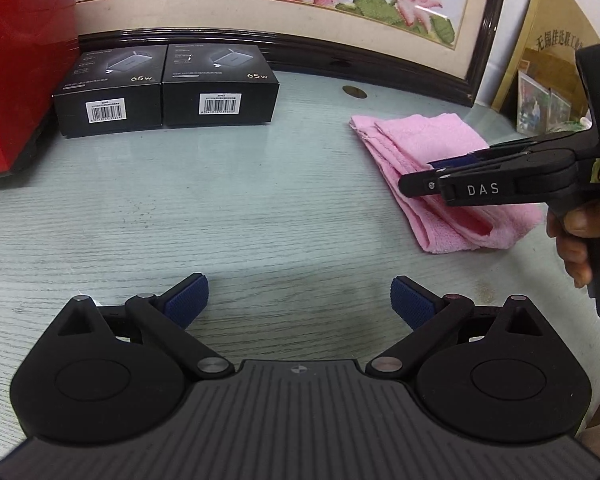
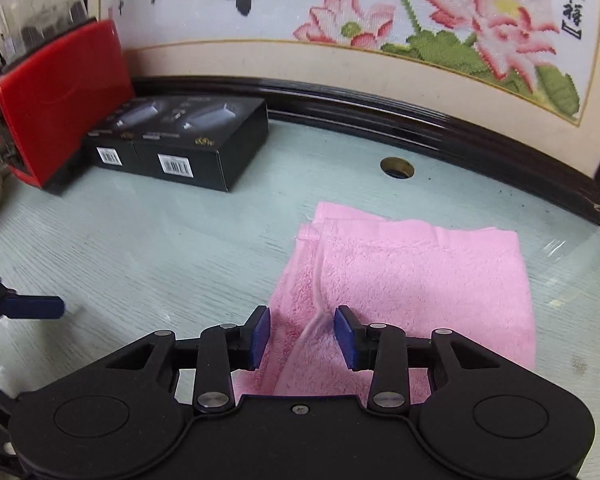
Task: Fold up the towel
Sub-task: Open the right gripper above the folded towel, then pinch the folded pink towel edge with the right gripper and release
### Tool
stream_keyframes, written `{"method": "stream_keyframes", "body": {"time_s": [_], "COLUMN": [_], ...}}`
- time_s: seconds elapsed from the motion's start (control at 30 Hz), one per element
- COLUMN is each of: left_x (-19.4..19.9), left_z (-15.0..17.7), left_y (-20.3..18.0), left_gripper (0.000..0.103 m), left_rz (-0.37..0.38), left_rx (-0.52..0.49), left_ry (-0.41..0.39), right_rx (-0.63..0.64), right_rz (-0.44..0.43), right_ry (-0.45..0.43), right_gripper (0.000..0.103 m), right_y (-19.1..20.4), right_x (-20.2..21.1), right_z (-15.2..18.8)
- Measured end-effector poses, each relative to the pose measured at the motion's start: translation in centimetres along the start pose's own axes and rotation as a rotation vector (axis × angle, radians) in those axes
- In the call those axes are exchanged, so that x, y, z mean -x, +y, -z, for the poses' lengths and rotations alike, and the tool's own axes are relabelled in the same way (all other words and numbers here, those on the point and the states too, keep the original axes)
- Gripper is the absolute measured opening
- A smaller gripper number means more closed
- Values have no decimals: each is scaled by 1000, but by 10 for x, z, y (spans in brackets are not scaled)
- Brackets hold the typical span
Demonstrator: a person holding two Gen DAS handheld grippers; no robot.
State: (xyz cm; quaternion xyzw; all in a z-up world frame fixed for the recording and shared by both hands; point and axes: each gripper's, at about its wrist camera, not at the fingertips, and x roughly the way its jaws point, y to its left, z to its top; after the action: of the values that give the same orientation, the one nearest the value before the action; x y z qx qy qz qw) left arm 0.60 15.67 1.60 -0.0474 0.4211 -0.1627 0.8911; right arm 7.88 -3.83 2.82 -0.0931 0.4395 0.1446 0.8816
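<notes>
Folded pink towel (image 2: 412,280) lay flat on the table (image 2: 160,248), directly ahead of and partly beneath the right gripper (image 2: 302,336). Right fingers (image 2: 260,336) stood partly apart, a narrow gap, straddling a raised crease near the towel's near-left edge; pads not seen pressing on the cloth, so nothing held. Probably set there either to let go of a finished fold or to take the crease for another one; hard to say which.

Left gripper (image 1: 300,300) hung over bare table, fingers (image 1: 188,300) spread wide and empty, towel well off to their right and farther ahead. Likely parked aside to leave the cloth clear for the other hand, ready to come in if a second corner needed pinning.

Towel already doubled, layered edges visible at the far-left corner, one layer peeking out past the other. From the right wrist view, long axis ran roughly away from the fingers and slightly rightward, folded edge along the left side, open corners toward the framed picture (image 2: 340,40) leaning at the back. From the left wrist view, same strip slanted from far-left to near-right, with the right gripper crossing above it.

Black boxes (image 2: 180,144) and a red case (image 2: 60,96) sat well to the left of both sets of fingers, away from the work.
</notes>
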Motion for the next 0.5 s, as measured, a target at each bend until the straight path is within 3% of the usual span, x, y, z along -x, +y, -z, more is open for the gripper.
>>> {"method": "stream_keyframes", "body": {"time_s": [0.13,0.3,0.5], "left_x": [1,0,0], "left_z": [0,-1,0], "left_y": [3,5,7], "left_gripper": [100,101,102], "left_rz": [3,10,9], "left_rx": [7,7,6], "left_ry": [-4,-5,-7], "right_rx": [-72,-164,-288], "right_rz": [-21,-43,-20], "right_ry": [-13,-26,-189], "right_gripper": [11,6,6], "right_y": [-10,-23,-28], "right_x": [4,8,41], "right_z": [1,-3,-16]}}
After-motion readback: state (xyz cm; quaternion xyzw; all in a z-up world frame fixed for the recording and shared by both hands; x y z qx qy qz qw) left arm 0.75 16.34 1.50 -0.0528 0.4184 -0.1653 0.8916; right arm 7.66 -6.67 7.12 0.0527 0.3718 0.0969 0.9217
